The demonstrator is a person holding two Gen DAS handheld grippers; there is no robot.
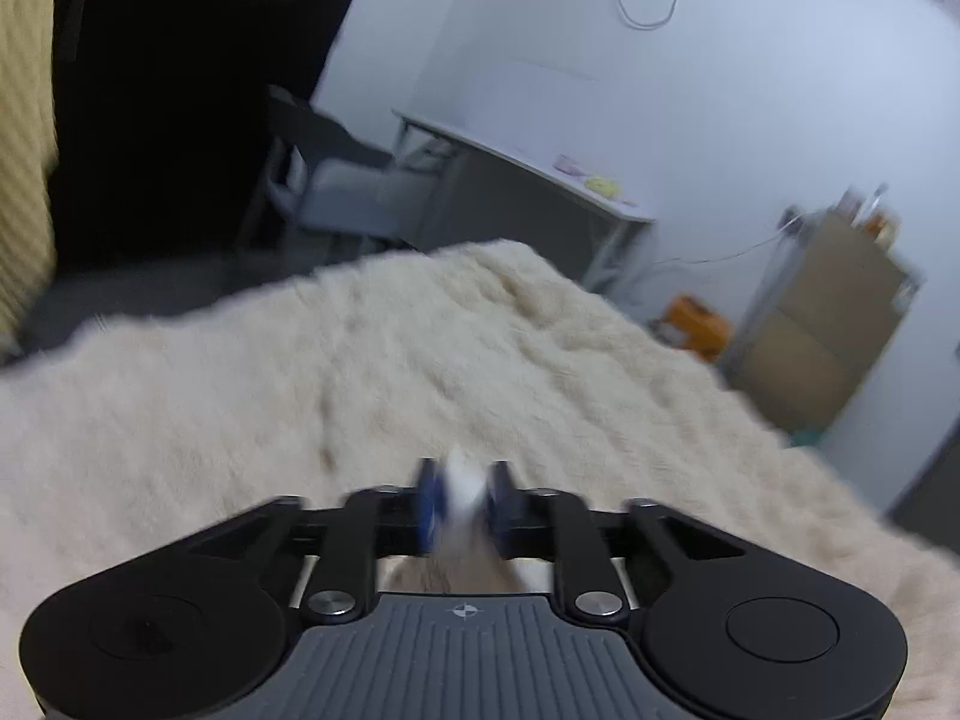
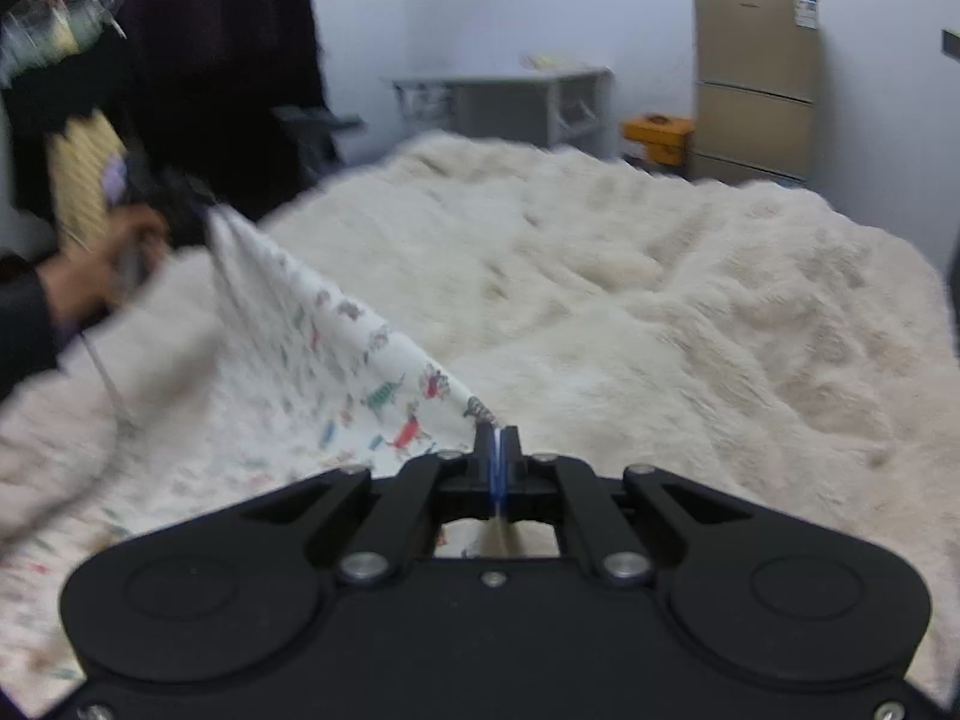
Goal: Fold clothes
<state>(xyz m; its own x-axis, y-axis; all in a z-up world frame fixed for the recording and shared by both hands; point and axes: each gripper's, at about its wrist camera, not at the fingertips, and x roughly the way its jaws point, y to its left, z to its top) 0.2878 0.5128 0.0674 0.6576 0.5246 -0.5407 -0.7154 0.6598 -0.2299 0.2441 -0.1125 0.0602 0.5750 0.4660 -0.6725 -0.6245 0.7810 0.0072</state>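
A white garment printed with small coloured animals point(image 2: 336, 372) is stretched above a fluffy cream blanket. My right gripper point(image 2: 497, 441) is shut on one corner of it. In the right wrist view the far corner runs up to my left gripper point(image 2: 180, 210), held by a hand point(image 2: 102, 264) at the left. In the left wrist view my left gripper point(image 1: 463, 489) is shut on a bunched white piece of the garment point(image 1: 463, 480) between its blue pads point(image 1: 429, 498). Both views are blurred by motion.
The cream blanket point(image 2: 660, 312) covers the bed. Beyond it stand a grey desk point(image 2: 510, 96), a chair point(image 1: 336, 180), a tan fridge point(image 2: 753, 78) and an orange box point(image 2: 657, 132). A dark curtain point(image 2: 228, 30) hangs at the left.
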